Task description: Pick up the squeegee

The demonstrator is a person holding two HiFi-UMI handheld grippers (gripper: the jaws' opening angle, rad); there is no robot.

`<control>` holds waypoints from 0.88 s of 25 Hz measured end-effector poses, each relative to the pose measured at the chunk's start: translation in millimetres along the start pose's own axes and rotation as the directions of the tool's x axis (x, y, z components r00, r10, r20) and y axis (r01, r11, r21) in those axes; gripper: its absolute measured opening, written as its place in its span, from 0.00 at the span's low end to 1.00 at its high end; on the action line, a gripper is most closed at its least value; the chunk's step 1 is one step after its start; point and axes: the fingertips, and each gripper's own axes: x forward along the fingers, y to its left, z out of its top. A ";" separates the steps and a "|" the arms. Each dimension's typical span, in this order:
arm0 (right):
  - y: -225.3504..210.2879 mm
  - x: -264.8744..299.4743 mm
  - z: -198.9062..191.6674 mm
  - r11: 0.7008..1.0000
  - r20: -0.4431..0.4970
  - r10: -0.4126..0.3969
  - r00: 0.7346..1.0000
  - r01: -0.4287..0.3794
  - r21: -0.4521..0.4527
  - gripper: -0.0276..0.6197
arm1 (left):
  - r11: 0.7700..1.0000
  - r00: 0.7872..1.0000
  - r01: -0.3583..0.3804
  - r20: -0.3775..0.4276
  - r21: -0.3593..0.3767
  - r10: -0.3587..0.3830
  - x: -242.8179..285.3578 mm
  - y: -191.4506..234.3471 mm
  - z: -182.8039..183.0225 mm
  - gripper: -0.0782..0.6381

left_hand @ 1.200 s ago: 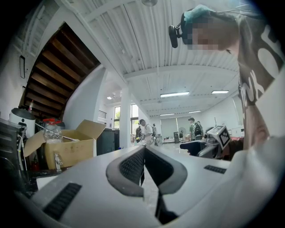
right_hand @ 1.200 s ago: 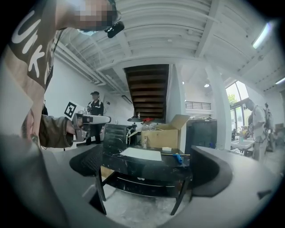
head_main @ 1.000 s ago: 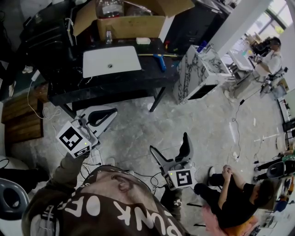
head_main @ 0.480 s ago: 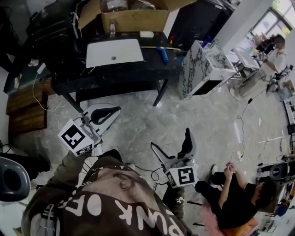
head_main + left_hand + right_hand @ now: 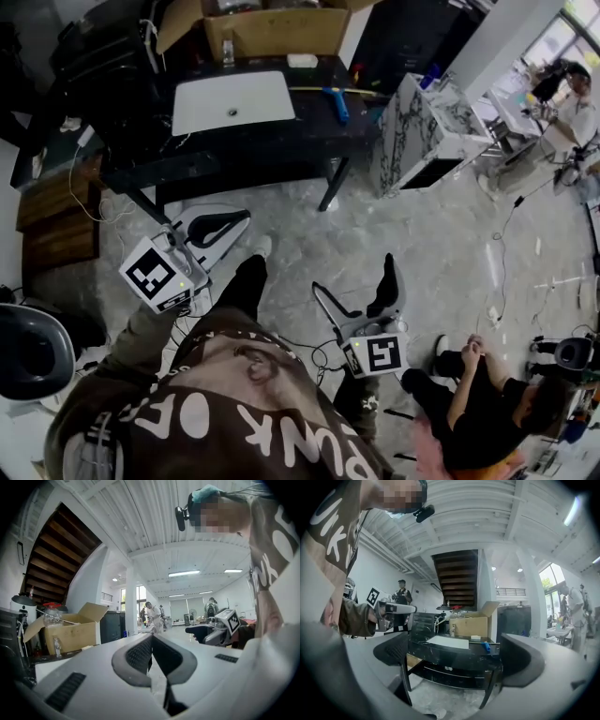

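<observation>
Head view: I log even, bright daylight, strongest by the window (image 5: 583, 9) at 2 o'clock, with the black table (image 5: 300, 127) dim at 11 and fisheye bending toward every edge. Left gripper view: ceiling strip lights (image 5: 188, 573) glare at 1 o'clock, the left gripper (image 5: 151, 639) reads soft and out of focus, and a black vignette runs all round. Right gripper view: I note a blown-out side window (image 5: 553, 581) at 3 o'clock, a dark staircase (image 5: 457, 573) at 12, and the same vignette.
</observation>
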 end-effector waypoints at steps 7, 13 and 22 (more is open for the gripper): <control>-64.7 96.3 -19.9 1.000 -0.009 -0.016 1.000 0.016 0.002 0.96 | 1.000 1.000 0.005 0.013 -0.025 -0.005 69.7 89.7 -36.0 0.11; -132.8 203.9 -23.0 0.998 -0.066 -0.056 0.996 0.057 0.022 0.96 | 0.998 1.000 0.020 0.002 -0.061 -0.020 143.7 197.9 -53.5 0.11; -205.8 329.0 -25.2 0.993 -0.133 -0.095 0.987 0.103 0.050 0.96 | 0.992 0.995 0.079 -0.046 -0.103 -0.085 230.0 312.5 -75.5 0.11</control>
